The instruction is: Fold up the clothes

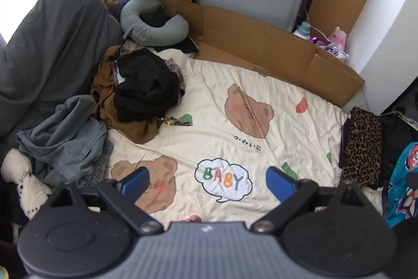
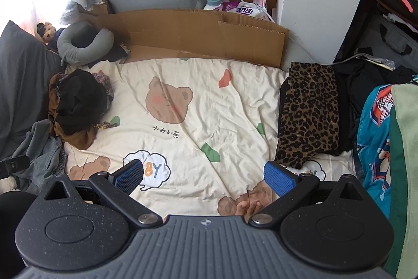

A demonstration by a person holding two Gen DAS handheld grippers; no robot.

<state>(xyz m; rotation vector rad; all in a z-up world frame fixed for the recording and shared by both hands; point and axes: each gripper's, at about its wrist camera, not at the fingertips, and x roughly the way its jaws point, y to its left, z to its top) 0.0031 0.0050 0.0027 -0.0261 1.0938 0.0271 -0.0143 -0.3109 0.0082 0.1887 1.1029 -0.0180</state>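
Both grippers, left (image 1: 207, 181) and right (image 2: 203, 178), hover gaping above the bedsheet (image 1: 214, 106).

I count two tools, the left tool (image 1: 207, 181) and the right tool (image 2: 203, 175), each with two blue pads spread apart, nothing between them. On the bed sheet (image 1: 274, 137) I see one loose pile of clothes (image 1: 138, 93), maybe three or four garments, exact number unclear, plus one grey-blue denim piece (image 1: 65, 132) and one folded leopard-print garment (image 2: 309, 114). Also one grey neck pillow (image 1: 151, 22), one dark pillow (image 1: 49, 43), one cardboard sheet (image 2: 198, 35), two bottles (image 2: 213, 0).
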